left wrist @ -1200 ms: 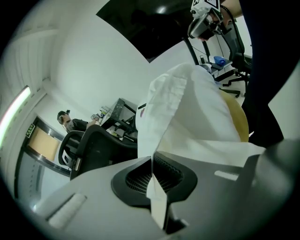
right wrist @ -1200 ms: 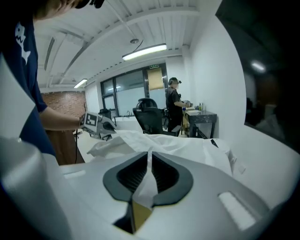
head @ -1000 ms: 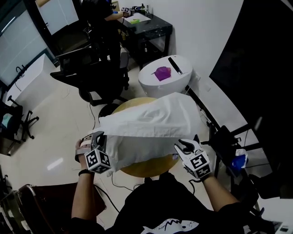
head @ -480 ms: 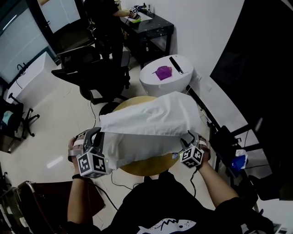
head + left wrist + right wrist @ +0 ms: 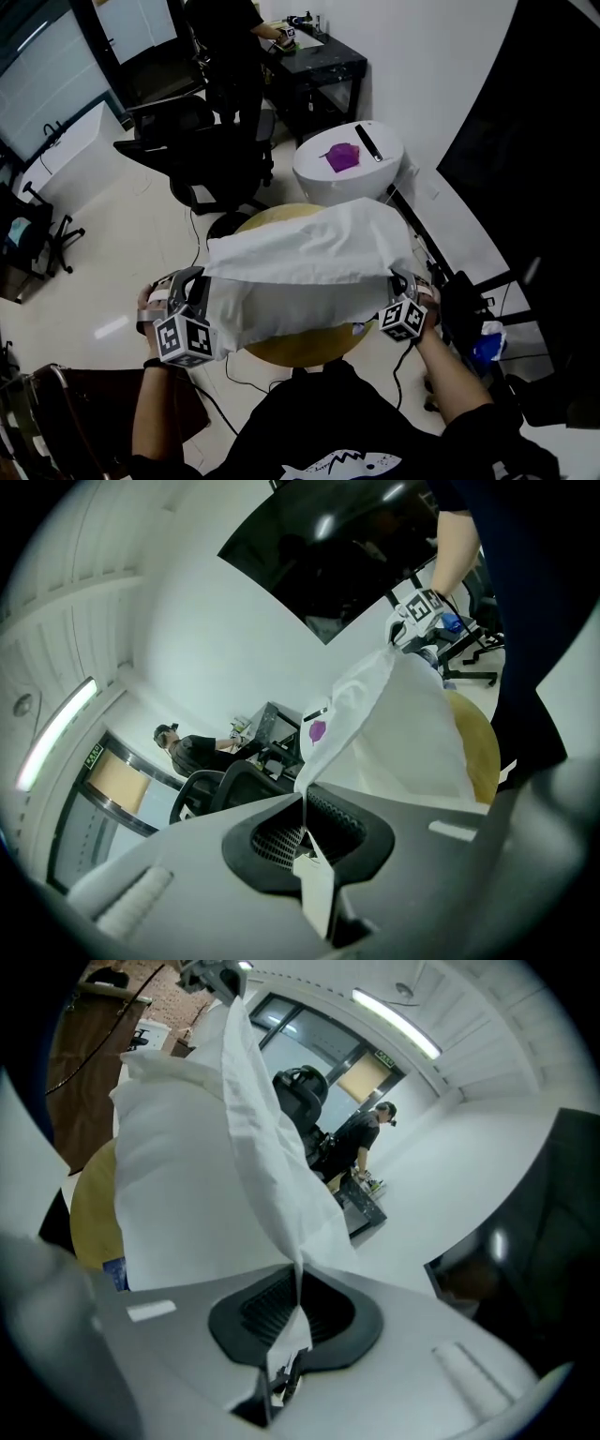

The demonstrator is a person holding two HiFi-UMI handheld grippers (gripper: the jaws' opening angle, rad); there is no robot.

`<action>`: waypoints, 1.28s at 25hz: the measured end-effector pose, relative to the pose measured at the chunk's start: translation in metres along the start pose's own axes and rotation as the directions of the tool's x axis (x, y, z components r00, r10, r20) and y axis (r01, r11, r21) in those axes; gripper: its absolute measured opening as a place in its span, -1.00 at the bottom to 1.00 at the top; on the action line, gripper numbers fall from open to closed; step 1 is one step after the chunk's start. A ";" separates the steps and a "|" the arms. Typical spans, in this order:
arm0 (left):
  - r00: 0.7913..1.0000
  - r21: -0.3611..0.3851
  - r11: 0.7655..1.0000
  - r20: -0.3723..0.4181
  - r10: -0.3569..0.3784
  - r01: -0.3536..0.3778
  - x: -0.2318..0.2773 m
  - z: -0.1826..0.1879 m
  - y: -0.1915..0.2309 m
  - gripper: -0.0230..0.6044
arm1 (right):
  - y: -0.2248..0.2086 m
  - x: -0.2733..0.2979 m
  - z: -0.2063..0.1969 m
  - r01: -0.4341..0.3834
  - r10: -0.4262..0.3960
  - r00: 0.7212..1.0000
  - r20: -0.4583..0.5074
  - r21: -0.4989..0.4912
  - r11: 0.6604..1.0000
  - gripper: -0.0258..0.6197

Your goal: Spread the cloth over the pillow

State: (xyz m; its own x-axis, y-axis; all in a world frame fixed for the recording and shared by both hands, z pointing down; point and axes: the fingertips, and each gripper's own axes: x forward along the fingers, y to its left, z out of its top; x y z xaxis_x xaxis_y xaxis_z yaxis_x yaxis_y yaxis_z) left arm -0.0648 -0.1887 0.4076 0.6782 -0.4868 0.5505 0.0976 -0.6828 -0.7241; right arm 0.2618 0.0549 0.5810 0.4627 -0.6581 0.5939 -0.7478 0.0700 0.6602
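Cloth (image 5: pixel 309 267): white, light and limp, stretched in the air over the round yellow worktop (image 5: pixel 300 347)
Left gripper (image 5: pixel 200 291): clamped on one near corner
Right gripper (image 5: pixel 394 286): jaws just closed, pinching the other corner
Best hold: corners, kept taut

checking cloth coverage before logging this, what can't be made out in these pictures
- The pillow: in no view; the cloth hides whatever lies under it on the round yellow top.
- Purple object, head view: too small to identify.
- Things on the black desk, head view: too small.

Tongs (image 5: pixel 298 1290) just closed on cloth (image 5: pixel 187 1176).
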 end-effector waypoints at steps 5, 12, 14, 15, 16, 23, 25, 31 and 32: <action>0.999 0.036 0.999 -0.046 -0.001 0.002 0.011 -0.019 0.014 -0.92 | -0.067 -0.013 0.040 0.077 -0.080 0.992 0.096 0.034 0.996 -0.88; 0.996 0.098 0.994 -0.068 0.063 -0.056 0.021 -0.028 0.066 -0.92 | -0.157 -0.033 0.115 0.196 -0.187 0.953 0.239 -0.015 0.980 -0.88; 0.994 0.107 0.991 -0.065 0.082 -0.075 0.022 -0.028 0.082 -0.92 | -0.175 -0.037 0.129 0.209 -0.197 0.945 0.263 -0.020 0.978 -0.88; 0.994 0.114 0.990 -0.060 0.095 -0.088 0.022 -0.026 0.091 -0.92 | -0.184 -0.038 0.135 0.220 -0.203 0.941 0.269 -0.032 0.975 -0.88; 0.992 0.123 0.987 -0.050 0.113 -0.106 0.020 -0.022 0.101 -0.92 | -0.193 -0.038 0.139 0.233 -0.212 0.938 0.273 -0.048 0.971 -0.88; 0.981 0.167 0.967 0.010 0.192 -0.191 0.011 0.012 0.158 -0.92 | -0.242 -0.028 0.152 0.259 -0.224 0.935 0.275 -0.095 0.961 -0.88; 0.978 0.178 0.962 0.018 0.209 -0.209 0.010 0.020 0.171 -0.92 | -0.253 -0.028 0.158 0.258 -0.225 0.931 0.286 -0.084 0.962 -0.88; 0.963 0.206 0.941 0.028 0.269 -0.269 0.008 0.031 0.213 -0.92 | -0.294 -0.041 0.188 0.305 -0.265 0.902 0.342 -0.069 0.950 -0.88; 0.960 0.209 0.938 0.029 0.278 -0.277 0.009 0.031 0.220 -0.92 | -0.300 -0.043 0.194 0.316 -0.271 0.895 0.354 -0.073 0.946 -0.88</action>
State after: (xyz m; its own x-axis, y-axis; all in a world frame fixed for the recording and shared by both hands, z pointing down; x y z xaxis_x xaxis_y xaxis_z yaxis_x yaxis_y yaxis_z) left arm -0.0148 -0.3264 0.2403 0.6994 -0.6414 0.3155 0.0558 -0.3911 -0.9187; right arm 0.3740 -0.0831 0.2677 0.4486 -0.8734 0.1897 -0.5267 -0.0869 0.8456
